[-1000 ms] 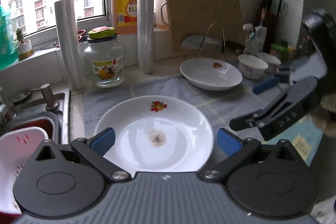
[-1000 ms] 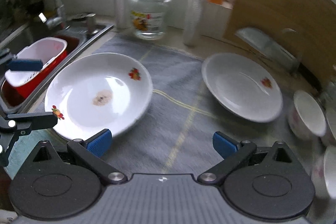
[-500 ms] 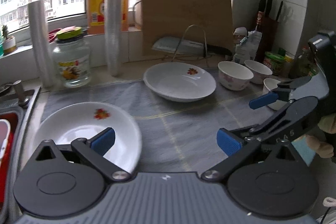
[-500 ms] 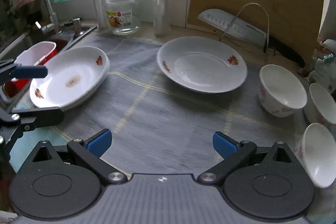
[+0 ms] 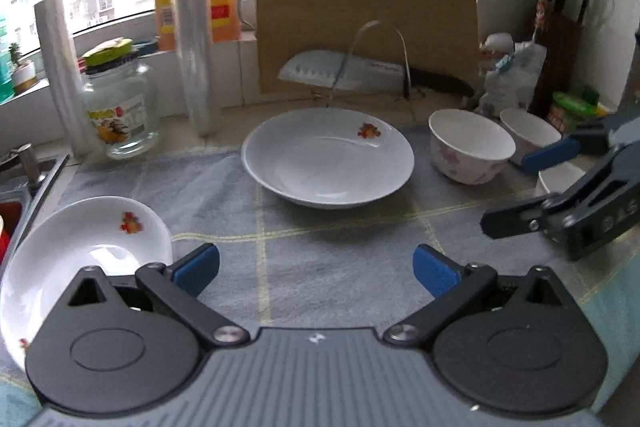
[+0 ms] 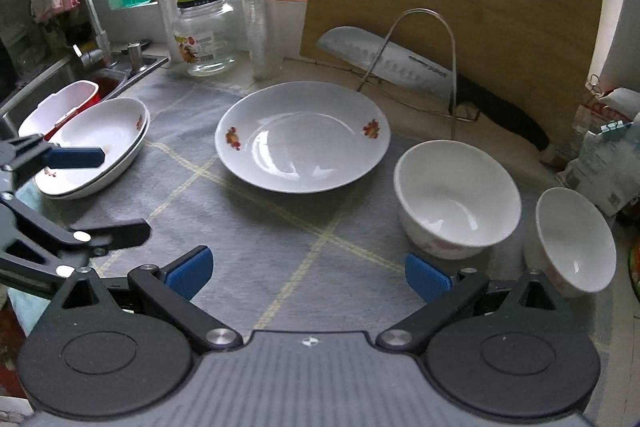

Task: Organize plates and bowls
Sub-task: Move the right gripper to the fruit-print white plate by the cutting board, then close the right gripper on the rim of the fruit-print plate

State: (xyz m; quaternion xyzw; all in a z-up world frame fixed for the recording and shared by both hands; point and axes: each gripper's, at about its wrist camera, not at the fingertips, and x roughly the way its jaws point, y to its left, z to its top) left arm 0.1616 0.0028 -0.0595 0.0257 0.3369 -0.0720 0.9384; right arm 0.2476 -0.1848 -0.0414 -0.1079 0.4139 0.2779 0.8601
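Note:
A white plate with small flower prints [image 5: 328, 159] [image 6: 302, 137] lies on the grey cloth [image 5: 332, 251] mid-counter. Two stacked white plates [image 6: 96, 145] [image 5: 76, 259] rest at the left near the sink. White bowls [image 6: 456, 193] [image 5: 470, 147] stand to the right, another bowl [image 6: 572, 239] tilted beside the first and more behind it [image 5: 528, 135]. My left gripper [image 5: 316, 269] hovers open and empty over the cloth, in front of the single plate. My right gripper [image 6: 306, 273] is open and empty too, between that plate and the bowls.
A wooden cutting board [image 6: 456, 11] leans at the back with a wire rack [image 6: 416, 63] and a cleaver [image 6: 384, 61]. A glass jar [image 5: 120, 111], film rolls [image 5: 192, 27] and oil bottles line the windowsill. The sink with a red-and-white tub [image 6: 60, 103] is at the left.
Both grippers have swung right, away from the stacked plates at the left, and now face the single plate and the bowls. Both stayed open.

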